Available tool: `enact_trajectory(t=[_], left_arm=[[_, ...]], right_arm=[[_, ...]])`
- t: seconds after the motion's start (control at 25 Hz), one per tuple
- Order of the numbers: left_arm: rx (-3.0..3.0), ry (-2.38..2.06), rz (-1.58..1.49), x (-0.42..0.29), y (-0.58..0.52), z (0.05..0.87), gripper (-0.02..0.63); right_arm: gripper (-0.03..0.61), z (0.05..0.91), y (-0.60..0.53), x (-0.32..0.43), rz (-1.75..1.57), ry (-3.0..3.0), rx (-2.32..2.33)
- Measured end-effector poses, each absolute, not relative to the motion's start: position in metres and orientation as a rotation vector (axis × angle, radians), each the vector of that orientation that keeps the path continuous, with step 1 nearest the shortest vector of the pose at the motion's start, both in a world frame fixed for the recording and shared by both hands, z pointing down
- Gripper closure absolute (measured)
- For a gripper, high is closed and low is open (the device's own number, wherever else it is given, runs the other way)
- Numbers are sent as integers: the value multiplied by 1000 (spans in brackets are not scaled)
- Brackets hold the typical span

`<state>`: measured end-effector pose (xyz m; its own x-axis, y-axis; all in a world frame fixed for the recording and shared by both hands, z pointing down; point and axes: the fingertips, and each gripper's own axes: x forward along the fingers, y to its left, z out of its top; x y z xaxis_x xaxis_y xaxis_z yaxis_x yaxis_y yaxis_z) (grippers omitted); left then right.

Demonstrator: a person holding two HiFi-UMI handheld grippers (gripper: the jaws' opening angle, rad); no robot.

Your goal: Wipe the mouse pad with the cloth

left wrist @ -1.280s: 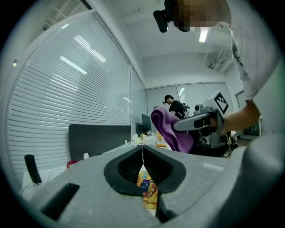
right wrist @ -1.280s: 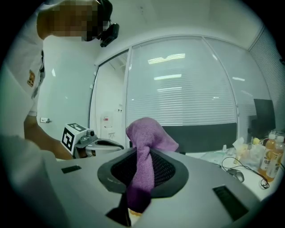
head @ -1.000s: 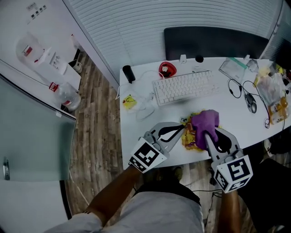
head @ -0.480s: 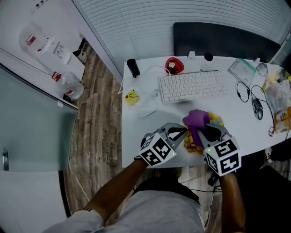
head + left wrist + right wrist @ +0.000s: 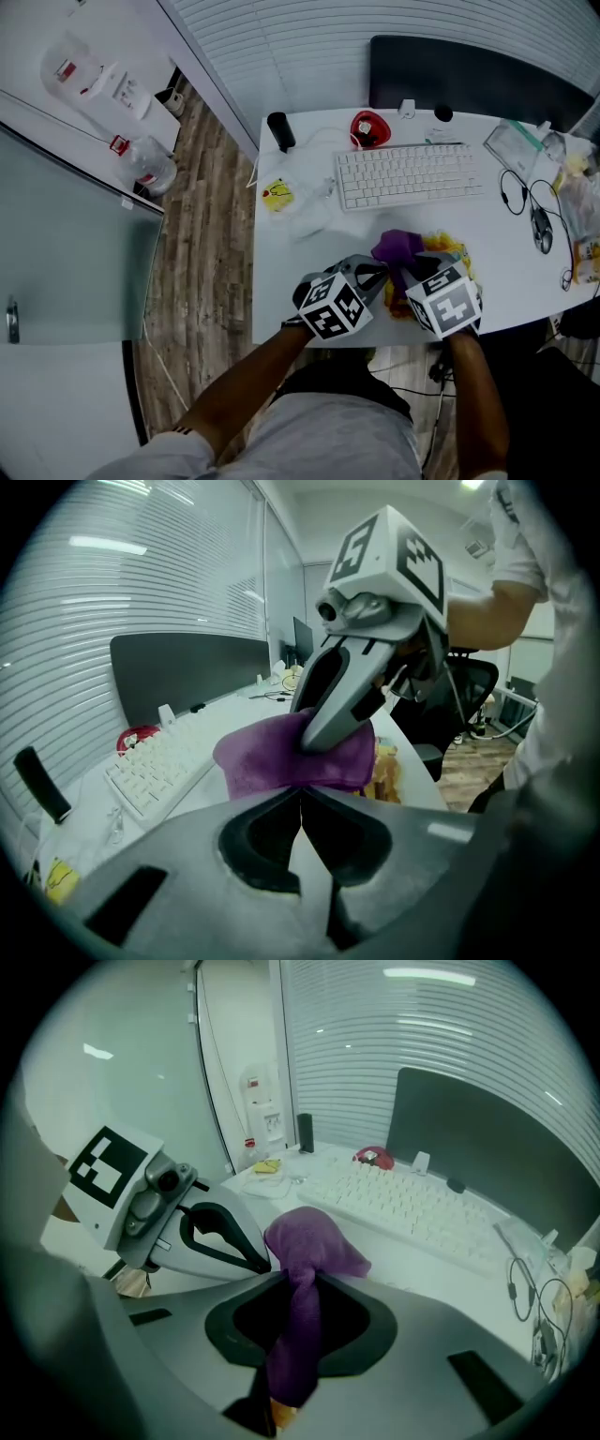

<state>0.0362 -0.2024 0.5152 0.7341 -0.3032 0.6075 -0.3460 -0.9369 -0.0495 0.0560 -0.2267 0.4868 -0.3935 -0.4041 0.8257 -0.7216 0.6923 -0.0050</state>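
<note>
Desk, cloth in right tool

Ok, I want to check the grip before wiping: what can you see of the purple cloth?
The purple cloth looks soft, bunched rather than spread. The right hand-held gripper is shut on it: a twisted strand runs between the jaws, a rounded bunch puffs past their tips. It is over the yellow mouse pad. The left hand-held gripper, shut and empty, is close beside it.
</note>
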Motion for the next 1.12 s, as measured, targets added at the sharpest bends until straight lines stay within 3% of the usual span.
enact_trajectory(t=[0.64, 1.12], left_arm=[[2789, -443, 1247, 46, -197, 543, 598], [2770, -436, 1274, 45, -196, 548, 598]], right_arm=[[512, 535, -243, 61, 426, -1927, 757], [512, 524, -245, 144, 515, -1837, 928]])
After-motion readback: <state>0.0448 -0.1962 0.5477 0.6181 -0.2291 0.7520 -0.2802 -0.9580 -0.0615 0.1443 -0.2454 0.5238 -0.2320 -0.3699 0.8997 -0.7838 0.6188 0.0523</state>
